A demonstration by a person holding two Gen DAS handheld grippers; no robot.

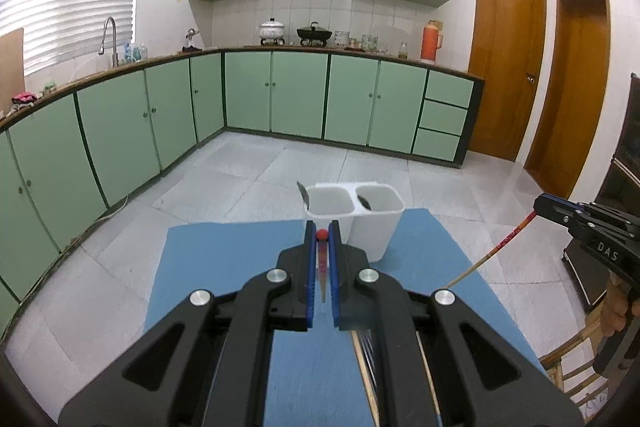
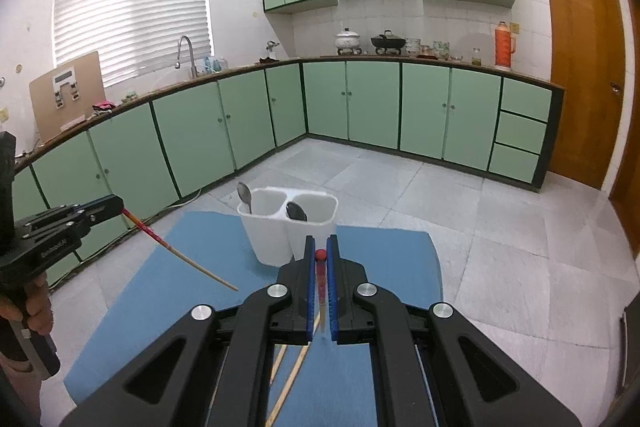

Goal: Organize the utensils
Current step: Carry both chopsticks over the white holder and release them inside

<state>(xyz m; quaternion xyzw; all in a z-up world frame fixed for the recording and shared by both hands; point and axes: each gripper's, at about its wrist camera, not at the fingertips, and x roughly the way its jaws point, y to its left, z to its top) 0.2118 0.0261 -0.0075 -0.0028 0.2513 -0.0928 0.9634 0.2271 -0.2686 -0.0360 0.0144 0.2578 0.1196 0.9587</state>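
Observation:
A white two-compartment holder stands on a blue mat, with a spoon in each compartment. My left gripper is shut on a red-tipped chopstick, held above the mat just short of the holder. My right gripper is shut on another red-tipped chopstick. Each gripper shows in the other's view, its chopstick slanting down. More chopsticks lie on the mat below the grippers.
The mat covers a low surface over a grey tiled floor. Green cabinets line the left and back walls. A wooden chair stands at the right. Wooden doors are at the far right.

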